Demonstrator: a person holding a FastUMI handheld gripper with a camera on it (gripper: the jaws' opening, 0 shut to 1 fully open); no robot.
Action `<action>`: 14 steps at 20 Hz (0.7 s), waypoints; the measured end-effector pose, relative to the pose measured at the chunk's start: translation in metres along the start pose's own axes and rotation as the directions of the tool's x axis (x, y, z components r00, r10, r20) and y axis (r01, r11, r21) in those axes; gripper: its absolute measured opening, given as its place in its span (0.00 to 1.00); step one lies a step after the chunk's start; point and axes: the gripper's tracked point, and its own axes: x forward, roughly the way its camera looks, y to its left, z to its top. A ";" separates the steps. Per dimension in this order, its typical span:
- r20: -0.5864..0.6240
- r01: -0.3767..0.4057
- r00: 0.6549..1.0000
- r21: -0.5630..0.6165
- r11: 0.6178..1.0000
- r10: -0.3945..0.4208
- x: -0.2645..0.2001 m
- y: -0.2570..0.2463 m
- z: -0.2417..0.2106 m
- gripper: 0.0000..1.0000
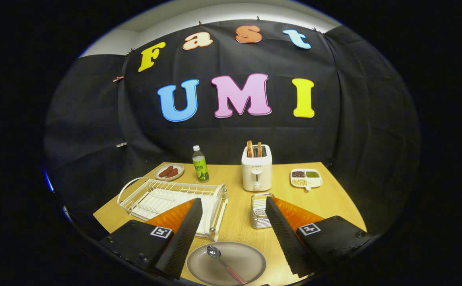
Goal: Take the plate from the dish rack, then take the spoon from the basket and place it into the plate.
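The gripper point(234, 206) is released, fingers spread wide and holding nothing. Between them lies the plate point(251, 258) on the wooden table point(334, 198), with the spoon point(225, 264) resting in it. The dish rack point(155, 196) lies behind the left finger, the basket point(259, 210) behind the right. A toaster point(257, 169) stands beyond.

Small print on the toaster point(257, 173) and bottle point(200, 164) is unreadable.
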 end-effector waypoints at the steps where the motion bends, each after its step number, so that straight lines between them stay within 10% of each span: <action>1: 0.018 0.016 1.000 -0.016 1.000 -0.016 -0.009 -0.003 0.014 0.99; 14: 0.124 0.091 0.988 -0.015 0.996 -0.088 -0.078 0.007 0.063 0.98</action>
